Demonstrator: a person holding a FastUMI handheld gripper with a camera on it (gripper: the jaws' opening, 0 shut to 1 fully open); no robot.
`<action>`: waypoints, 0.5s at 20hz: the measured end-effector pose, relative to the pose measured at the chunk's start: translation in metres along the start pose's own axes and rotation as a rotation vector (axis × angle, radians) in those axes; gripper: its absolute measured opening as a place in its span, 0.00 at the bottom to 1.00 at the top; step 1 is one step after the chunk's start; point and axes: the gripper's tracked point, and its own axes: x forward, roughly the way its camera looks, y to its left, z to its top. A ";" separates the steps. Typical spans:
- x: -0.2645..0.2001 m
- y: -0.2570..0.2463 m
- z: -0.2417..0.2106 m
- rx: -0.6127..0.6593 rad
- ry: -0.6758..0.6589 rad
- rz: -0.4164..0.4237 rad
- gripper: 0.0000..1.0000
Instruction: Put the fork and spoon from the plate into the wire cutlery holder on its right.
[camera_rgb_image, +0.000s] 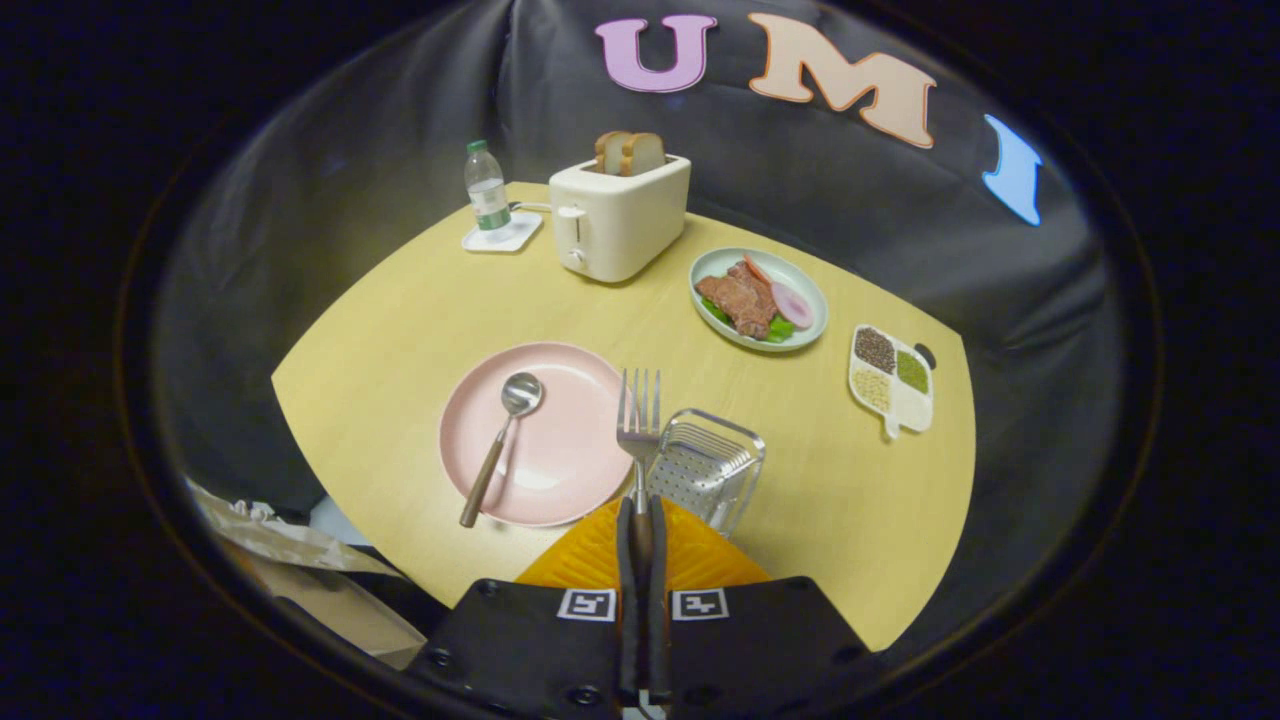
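Note:
My gripper is shut on the fork, holding its brown handle with the tines pointing away from me. The fork hangs above the table between the pink plate and the wire cutlery holder, over the holder's left edge. The spoon, metal bowl and brown handle, lies on the left part of the pink plate, left of the fingers. The wire holder stands just right of the plate, with nothing visible inside it.
Beyond the plate stand a cream toaster with bread slices and a water bottle on a white coaster. A green plate of food and a divided dish of grains lie to the far right on the yellow table.

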 end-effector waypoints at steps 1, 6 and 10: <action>-0.003 -0.004 -0.001 -0.009 0.007 0.006 0.07; -0.003 -0.024 -0.017 -0.041 0.082 0.038 0.07; 0.003 -0.031 -0.031 -0.062 0.166 0.066 0.07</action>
